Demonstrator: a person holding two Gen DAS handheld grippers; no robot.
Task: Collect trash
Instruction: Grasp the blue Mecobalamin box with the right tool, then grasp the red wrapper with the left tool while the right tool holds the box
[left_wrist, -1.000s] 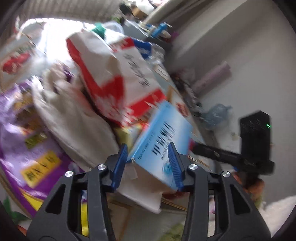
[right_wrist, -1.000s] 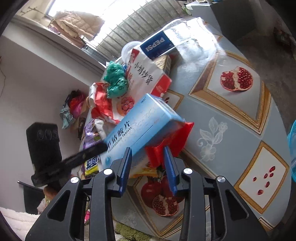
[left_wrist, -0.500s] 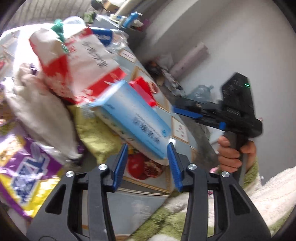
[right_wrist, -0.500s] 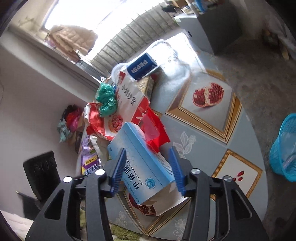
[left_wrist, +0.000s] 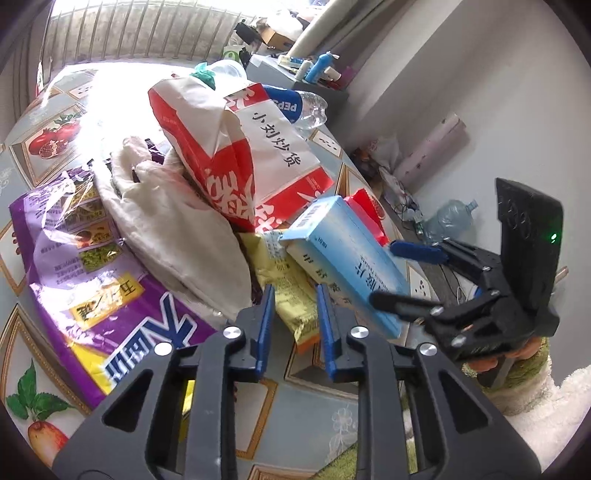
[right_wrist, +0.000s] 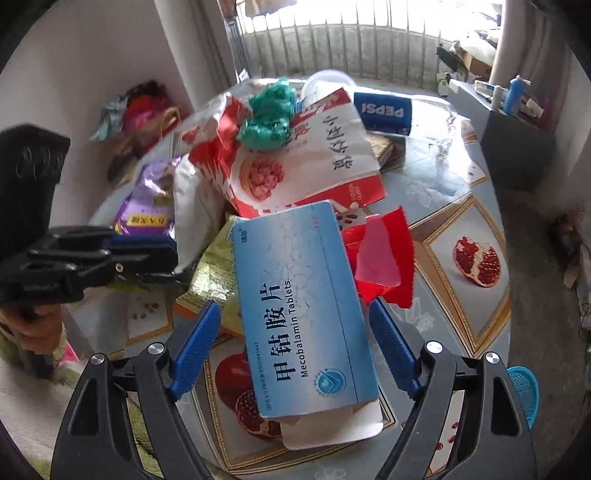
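A blue and white tablet box (right_wrist: 303, 314) lies tilted on the trash pile, its torn end flap toward me. My right gripper (right_wrist: 295, 343) straddles it with jaws opening; both pads stand clear of its sides. In the left wrist view the blue box (left_wrist: 347, 258) is to the right of my left gripper (left_wrist: 295, 325), with the right gripper (left_wrist: 406, 277) around its near end. The left jaws are closing to a narrow gap, with nothing pressed between them; a yellow packet (left_wrist: 288, 284) lies on the table behind them.
The pile on the pomegranate-print table (right_wrist: 461, 206) holds a red and white paper bag (right_wrist: 314, 155), a Pepsi bottle (right_wrist: 384, 110), a green bag wad (right_wrist: 269, 110), a red wrapper (right_wrist: 380, 251), a purple bag (left_wrist: 92, 258) and a white cloth (left_wrist: 177, 221). A blue basket (right_wrist: 521, 384) stands on the floor.
The left gripper drew off the blue box and its jaws narrowed. The right gripper rolled upright and its jaws spread wide around the box, which now shows its printed face.
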